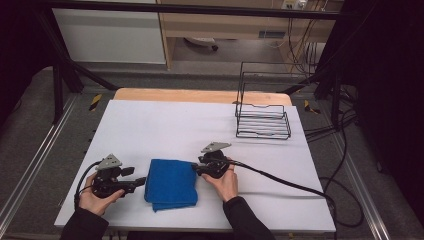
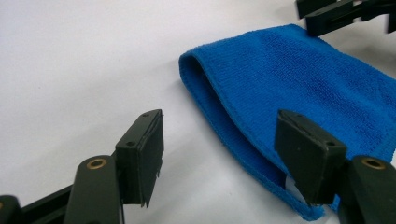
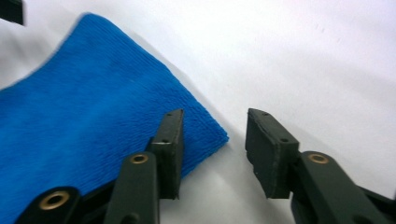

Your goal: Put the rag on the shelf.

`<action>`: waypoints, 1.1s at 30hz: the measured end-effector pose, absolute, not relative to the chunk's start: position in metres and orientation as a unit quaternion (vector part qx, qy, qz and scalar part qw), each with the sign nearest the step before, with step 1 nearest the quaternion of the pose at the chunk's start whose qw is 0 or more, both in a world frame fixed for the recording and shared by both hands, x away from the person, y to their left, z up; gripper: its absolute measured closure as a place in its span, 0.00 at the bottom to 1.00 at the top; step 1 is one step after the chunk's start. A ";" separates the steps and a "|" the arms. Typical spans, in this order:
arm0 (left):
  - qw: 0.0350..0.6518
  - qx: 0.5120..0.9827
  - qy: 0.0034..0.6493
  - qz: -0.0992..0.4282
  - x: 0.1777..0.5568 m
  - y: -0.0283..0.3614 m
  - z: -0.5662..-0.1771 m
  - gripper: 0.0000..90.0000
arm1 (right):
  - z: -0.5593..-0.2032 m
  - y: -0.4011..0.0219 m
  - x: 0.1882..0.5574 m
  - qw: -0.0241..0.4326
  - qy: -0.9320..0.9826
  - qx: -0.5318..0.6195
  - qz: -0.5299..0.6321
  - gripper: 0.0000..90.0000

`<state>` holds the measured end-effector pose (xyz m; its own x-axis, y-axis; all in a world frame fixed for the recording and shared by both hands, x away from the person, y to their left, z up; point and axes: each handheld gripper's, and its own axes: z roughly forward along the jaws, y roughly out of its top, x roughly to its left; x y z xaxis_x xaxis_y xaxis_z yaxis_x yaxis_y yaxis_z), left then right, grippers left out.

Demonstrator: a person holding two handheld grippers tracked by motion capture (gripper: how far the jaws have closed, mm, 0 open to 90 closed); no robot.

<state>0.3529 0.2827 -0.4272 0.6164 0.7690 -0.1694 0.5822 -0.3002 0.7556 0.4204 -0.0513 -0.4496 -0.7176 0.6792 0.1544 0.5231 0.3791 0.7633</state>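
A folded blue cloth (image 1: 170, 182) lies flat on the white table near its front edge. My left gripper (image 1: 141, 181) is at the cloth's left edge, held by a hand. In the left gripper view it (image 2: 224, 161) stands open, and the cloth's (image 2: 303, 84) near folded edge runs between the jaws. My right gripper (image 1: 196, 168) is at the cloth's far right corner. The right gripper view shows it (image 3: 217, 151) open, with the cloth's (image 3: 84, 116) corner lying between the jaws and one jaw over the fabric. Nothing is pinched.
A black wire rack (image 1: 262, 107) stands at the back right of the white table (image 1: 165, 125). A black cable (image 1: 280, 180) trails right from the right gripper across the table. The other gripper (image 2: 336, 14) shows beyond the cloth in the left gripper view.
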 end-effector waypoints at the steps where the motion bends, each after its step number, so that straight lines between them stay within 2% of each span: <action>1: 0.413 0.798 0.424 0.113 0.353 0.283 -0.427 0.37 | -0.452 -0.051 0.422 0.090 0.827 0.364 0.419 0.66; 3: 0.411 0.799 0.424 0.116 0.354 0.283 -0.427 0.37 | -0.458 -0.050 0.424 0.081 0.830 0.365 0.414 0.70; 6: 0.412 0.799 0.423 0.113 0.354 0.282 -0.428 0.37 | -0.459 -0.048 0.424 0.067 0.825 0.369 0.423 0.84; 7: 0.411 0.800 0.422 0.113 0.354 0.281 -0.428 0.37 | -0.459 -0.048 0.424 0.060 0.824 0.369 0.426 0.93; 9: 0.412 0.800 0.421 0.113 0.353 0.282 -0.428 0.37 | -0.457 -0.048 0.422 0.060 0.822 0.370 0.429 0.97; 14: 0.414 0.799 0.422 0.111 0.354 0.283 -0.428 0.37 | -0.435 -0.067 0.413 0.085 0.810 0.377 0.441 0.98; 17: 0.414 0.801 0.418 0.110 0.353 0.281 -0.428 0.37 | -0.417 -0.085 0.405 0.123 0.811 0.386 0.422 0.98; 20: 0.414 0.803 0.415 0.108 0.354 0.278 -0.428 0.37 | -0.409 -0.104 0.400 0.132 0.805 0.409 0.408 0.98; 27: 0.417 0.815 0.392 0.094 0.360 0.251 -0.422 0.37 | -0.423 -0.136 0.404 0.145 0.794 0.456 0.375 0.98; 30: 0.417 0.826 0.371 0.082 0.364 0.230 -0.417 0.40 | -0.425 -0.143 0.410 0.157 0.795 0.452 0.373 0.98; 33: 0.413 0.839 0.349 0.068 0.369 0.207 -0.413 0.47 | -0.425 -0.143 0.420 0.162 0.792 0.445 0.386 0.98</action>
<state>0.3686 0.2068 -0.4126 0.7475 0.6413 -0.1728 0.5283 -0.4165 0.7398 0.4196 -0.1431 -0.4246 -0.5519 0.8294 0.0865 0.5793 0.3067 0.7552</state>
